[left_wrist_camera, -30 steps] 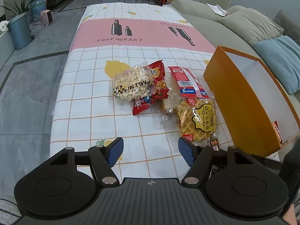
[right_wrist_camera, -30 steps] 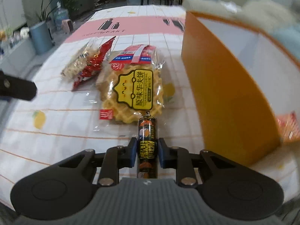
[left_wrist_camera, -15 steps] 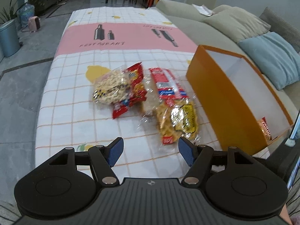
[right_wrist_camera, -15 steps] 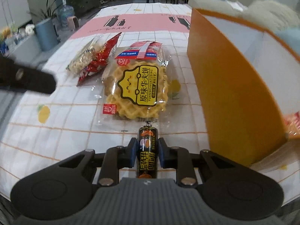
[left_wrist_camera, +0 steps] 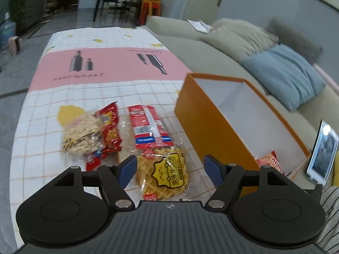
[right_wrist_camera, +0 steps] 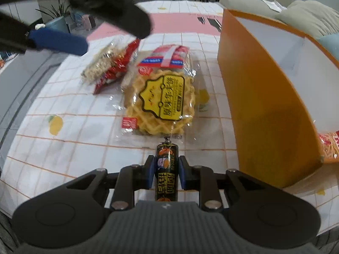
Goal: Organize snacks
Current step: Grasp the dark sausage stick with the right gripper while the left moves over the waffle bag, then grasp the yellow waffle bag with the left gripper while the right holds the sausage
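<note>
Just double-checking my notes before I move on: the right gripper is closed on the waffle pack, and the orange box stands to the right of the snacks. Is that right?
Not quite. The right gripper is closed on the small dark sausage stick, not the waffle pack, which lies on the tablecloth just beyond it; the right wrist view shows this. The orange box does stand to the right of the snacks.

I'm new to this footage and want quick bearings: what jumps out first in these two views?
The big orange box standing open on the table's right side, a red packet already inside its near corner. Left of it lies a waffle pack with a yellow label. Nearest, the right gripper clamps a dark sausage stick, while the left gripper hangs open above the waffles.
</note>
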`<state>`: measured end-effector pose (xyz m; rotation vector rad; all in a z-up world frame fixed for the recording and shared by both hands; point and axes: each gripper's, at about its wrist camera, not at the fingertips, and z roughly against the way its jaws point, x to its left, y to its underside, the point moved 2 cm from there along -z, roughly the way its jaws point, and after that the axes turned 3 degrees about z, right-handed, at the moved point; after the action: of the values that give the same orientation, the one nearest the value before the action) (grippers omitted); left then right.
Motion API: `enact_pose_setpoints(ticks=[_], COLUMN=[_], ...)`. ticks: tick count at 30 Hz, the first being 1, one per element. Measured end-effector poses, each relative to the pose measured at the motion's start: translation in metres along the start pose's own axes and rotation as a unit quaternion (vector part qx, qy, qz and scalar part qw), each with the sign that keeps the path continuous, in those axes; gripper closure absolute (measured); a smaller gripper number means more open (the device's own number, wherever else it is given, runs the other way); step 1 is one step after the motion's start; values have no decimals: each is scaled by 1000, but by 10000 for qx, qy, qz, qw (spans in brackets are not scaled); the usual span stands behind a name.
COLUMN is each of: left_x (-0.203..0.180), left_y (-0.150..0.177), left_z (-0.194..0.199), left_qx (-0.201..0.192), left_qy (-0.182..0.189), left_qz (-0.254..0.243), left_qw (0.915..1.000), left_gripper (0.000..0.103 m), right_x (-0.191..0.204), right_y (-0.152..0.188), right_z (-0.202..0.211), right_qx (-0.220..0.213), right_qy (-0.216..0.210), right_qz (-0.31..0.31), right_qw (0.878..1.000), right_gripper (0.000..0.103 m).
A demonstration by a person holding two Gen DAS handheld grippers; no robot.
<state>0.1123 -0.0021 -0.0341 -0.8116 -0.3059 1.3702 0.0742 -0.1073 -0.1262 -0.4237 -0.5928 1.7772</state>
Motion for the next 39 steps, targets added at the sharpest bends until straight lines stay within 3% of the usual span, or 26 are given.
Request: enact_pose_setpoints(ticks=[3, 9, 13, 23, 31, 34, 39], left_x=[-4, 7, 10, -1, -33, -24, 20], left_y=[-4, -5, -7, -6, -9, -6, 6], left_z=[-12, -42, -69, -87, -108, -110, -101], left_qx=[-32, 500, 948, 1290, 1939, 1947, 1982], left_qy=[-297, -73, -205, -446, -1249, -1148, -253], left_qz=[-58, -52, -384, -260, -789, -459, 257], left_qw=[9995, 9987, 9945, 9903, 9698, 9730, 9795], left_gripper=[19, 19, 19, 16, 10, 8, 10], right_x=[-5, -13, -20, -24, -20, -19, -21], right_y=[-1, 1, 3, 5, 8, 8, 7], right_z=[-3, -2, -2, -2, 3, 4, 7], right_qx=[32, -13, -93, -220, -242, -246, -192], right_qy=[-170, -390, -568, -736, -718, -725, -766], right_qz=[-164, -200, -356, -260, -168, -130, -216], right_qw=[9997, 9990, 9977, 9967, 9970, 9970, 9966], right_gripper=[81, 81, 81, 81, 81, 81, 81])
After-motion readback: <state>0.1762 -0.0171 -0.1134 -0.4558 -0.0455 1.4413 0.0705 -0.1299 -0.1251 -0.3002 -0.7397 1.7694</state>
